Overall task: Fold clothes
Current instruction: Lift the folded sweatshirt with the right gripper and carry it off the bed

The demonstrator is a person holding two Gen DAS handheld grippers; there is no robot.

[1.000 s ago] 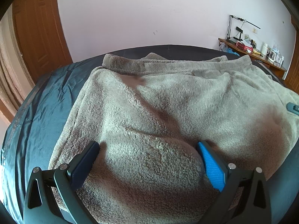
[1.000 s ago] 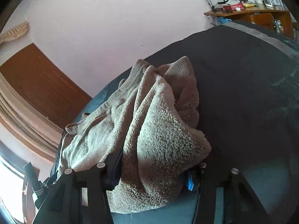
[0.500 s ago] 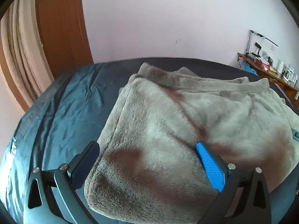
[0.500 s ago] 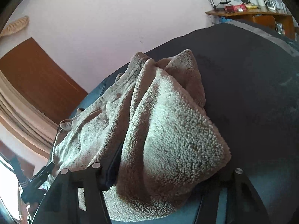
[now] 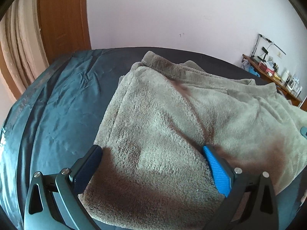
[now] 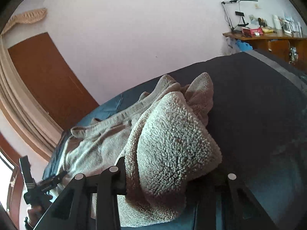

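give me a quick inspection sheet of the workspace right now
surface: bed with dark teal sheet, wrinkled
job's things: grey fleece garment spread on the bed, one end bunched up
clutter: nothing seen on the bed
grippers: left gripper open, its fingers astride the fleece; right gripper shut on a bunched fold
cables: nothing seen on the bed
surroundings: pale wall, wooden door, curtain, desk with lamp and small items

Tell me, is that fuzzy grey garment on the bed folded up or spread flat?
Partly folded. The fleece garment lies doubled in layers on the bed, stacked edges showing at its left side; one bunched corner is lifted.
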